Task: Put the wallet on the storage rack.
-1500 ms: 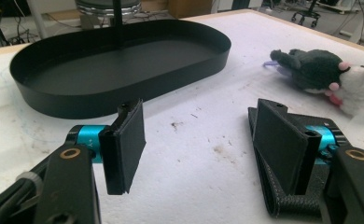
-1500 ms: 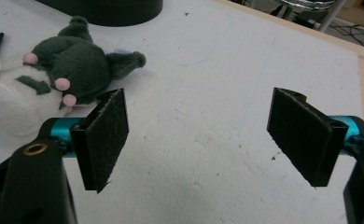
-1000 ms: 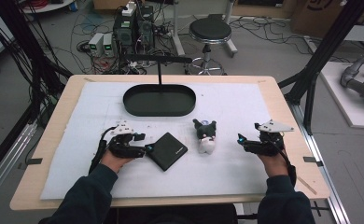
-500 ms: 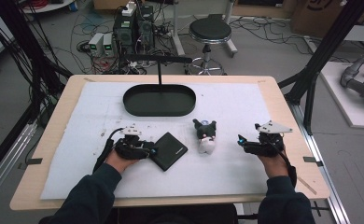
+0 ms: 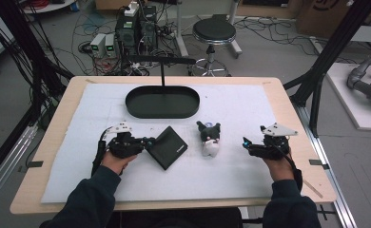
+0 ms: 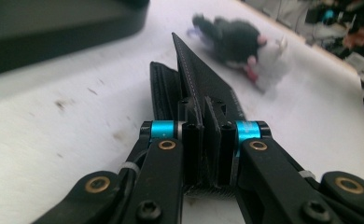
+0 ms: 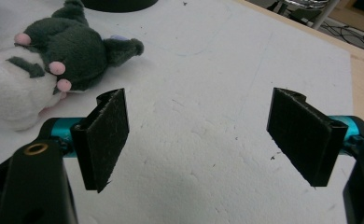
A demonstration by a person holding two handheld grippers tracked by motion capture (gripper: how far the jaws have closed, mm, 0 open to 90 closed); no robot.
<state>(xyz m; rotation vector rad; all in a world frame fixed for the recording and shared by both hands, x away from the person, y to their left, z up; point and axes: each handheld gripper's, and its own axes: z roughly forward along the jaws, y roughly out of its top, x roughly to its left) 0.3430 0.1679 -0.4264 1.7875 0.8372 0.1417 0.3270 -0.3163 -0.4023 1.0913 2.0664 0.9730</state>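
I see the tabletop (image 5: 288, 102) under a white mat (image 5: 240, 111), with the oval black tray (image 5: 162, 102) toward its far edge. The black wallet (image 5: 167, 147) lies left of centre, nearer the near edge, one corner lifted. My left gripper (image 5: 148, 141) has just been closing and now clamps that corner. My right gripper (image 5: 245, 142), jaws wide apart, sits near the right edge beside the plush toy (image 5: 209, 138).

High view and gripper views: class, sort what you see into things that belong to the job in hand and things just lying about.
In the job:
- flat black square wallet
- left gripper, jaws just closed on the wallet's corner

Lying about:
- black and white plush toy
- black oval tray
- right gripper, open, holding nothing
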